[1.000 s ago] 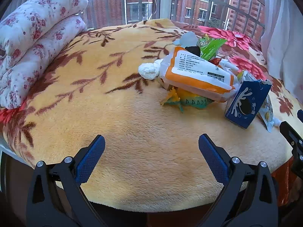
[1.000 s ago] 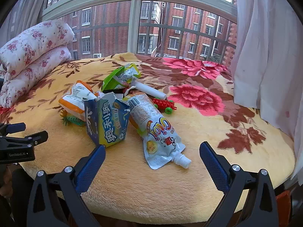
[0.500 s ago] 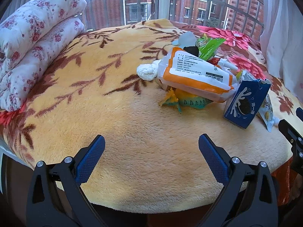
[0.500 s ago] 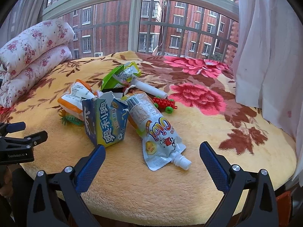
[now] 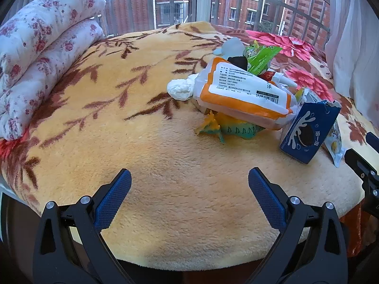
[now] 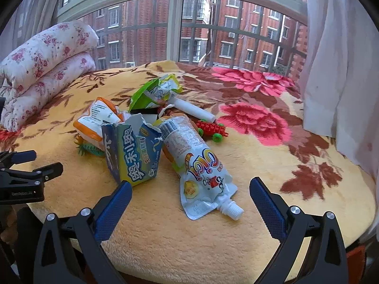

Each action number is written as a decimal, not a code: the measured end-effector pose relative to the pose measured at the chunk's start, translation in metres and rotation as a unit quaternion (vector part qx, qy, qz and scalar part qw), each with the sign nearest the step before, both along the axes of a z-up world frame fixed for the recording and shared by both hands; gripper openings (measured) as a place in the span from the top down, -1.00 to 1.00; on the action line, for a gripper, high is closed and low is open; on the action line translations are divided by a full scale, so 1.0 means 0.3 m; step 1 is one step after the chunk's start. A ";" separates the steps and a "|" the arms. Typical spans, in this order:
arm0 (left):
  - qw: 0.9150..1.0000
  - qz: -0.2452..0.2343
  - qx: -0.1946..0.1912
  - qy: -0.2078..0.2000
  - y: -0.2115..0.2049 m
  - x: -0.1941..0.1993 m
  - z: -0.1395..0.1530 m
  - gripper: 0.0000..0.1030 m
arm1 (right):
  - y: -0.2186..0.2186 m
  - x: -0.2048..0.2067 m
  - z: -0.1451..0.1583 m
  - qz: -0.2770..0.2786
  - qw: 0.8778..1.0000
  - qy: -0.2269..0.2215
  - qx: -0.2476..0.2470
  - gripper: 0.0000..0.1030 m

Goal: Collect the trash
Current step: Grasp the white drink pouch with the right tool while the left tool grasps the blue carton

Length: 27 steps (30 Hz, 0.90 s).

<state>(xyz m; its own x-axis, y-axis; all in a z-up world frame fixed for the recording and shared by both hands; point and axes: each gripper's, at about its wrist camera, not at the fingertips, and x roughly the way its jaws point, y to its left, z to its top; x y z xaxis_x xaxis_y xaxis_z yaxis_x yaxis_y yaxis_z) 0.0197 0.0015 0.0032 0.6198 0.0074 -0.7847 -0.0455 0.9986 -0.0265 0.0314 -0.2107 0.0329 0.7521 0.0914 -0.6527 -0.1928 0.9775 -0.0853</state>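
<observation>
Floral yellow blanket (image 5: pixel 146 146) under a barred window (image 6: pixel 175 26) (both tools spread, empty), trash heap (image 6: pixel 165 137) mid-bed

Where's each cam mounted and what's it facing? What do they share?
Left wrist: on the left gripper, jaws open, facing across the blanket to the orange pouch; the right gripper's edge shows at the right.
Right wrist: on the right gripper, jaws open, facing the spouted pouch and blue carton; the left gripper shows at the left.
Shared: blue carton, orange pouch, folded quilt, window.
</observation>
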 end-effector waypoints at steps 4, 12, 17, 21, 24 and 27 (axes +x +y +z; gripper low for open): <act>1.000 -0.004 0.002 0.001 -0.010 0.009 -0.003 -0.88 | -0.013 0.037 0.002 0.023 1.000 0.005 0.003 -0.90; 1.000 -0.010 0.001 0.007 -0.029 0.031 -0.010 -0.88 | -0.036 0.157 -0.022 0.088 0.995 0.034 0.006 -0.90; 1.000 -0.015 0.001 0.005 -0.031 0.039 -0.011 -0.88 | -0.040 0.252 -0.061 0.135 0.989 0.060 -0.011 -0.90; 1.000 -0.027 -0.003 -0.006 -0.035 0.021 -0.003 -0.88 | -0.035 0.365 -0.120 0.165 0.979 0.119 -0.024 -0.90; 0.999 -0.042 -0.004 -0.015 -0.052 0.003 0.004 -0.88 | -0.024 0.437 -0.163 0.166 0.972 0.163 -0.014 -0.38; 0.998 -0.060 0.000 -0.024 -0.080 -0.015 0.012 -0.88 | -0.014 0.459 -0.195 0.166 0.967 0.195 0.009 -0.03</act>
